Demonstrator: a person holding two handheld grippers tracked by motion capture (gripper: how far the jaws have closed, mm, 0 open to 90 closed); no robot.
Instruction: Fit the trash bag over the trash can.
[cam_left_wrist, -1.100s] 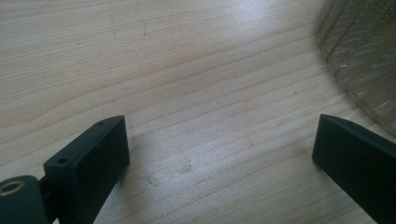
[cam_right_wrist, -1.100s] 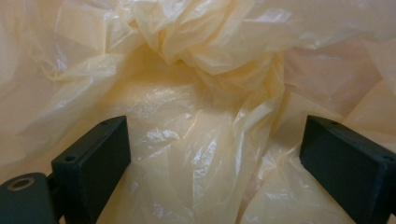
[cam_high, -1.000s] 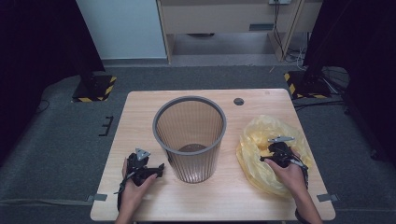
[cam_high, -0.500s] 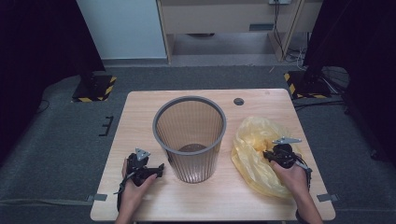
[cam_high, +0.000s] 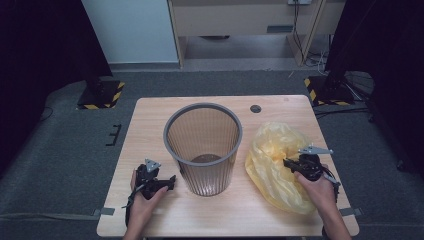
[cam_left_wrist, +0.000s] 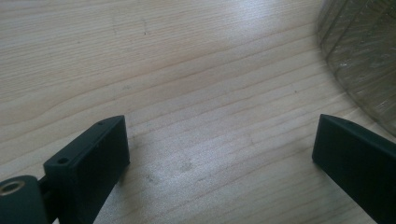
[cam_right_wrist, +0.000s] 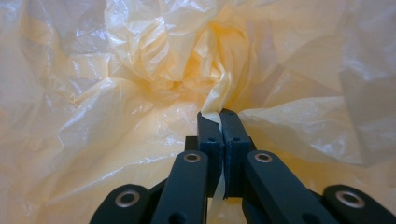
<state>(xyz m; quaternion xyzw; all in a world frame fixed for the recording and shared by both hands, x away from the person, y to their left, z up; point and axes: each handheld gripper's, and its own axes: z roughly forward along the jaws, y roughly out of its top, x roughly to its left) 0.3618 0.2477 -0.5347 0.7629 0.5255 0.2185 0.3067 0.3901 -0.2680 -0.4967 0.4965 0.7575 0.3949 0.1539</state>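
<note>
Right gripper (cam_right_wrist: 219, 114) pinching yellow bag (cam_high: 275, 165), long axis near-far; left gripper (cam_left_wrist: 219, 140) released.

— What stood on the tabletop (cam_high: 150, 125) besides the work in hand?

— A grey mesh wastebasket (cam_high: 203, 148) stood upright near the middle, with something dark lying at its bottom. A small round dark grommet (cam_high: 255, 108) sat near the far edge.

— And around it?

— Grey carpet (cam_high: 60, 150) lay all round. Two black stands with yellow-and-black striped bases (cam_high: 101, 93) stood at the far left and far right, and a pale cabinet (cam_high: 235, 20) stood behind.
</note>
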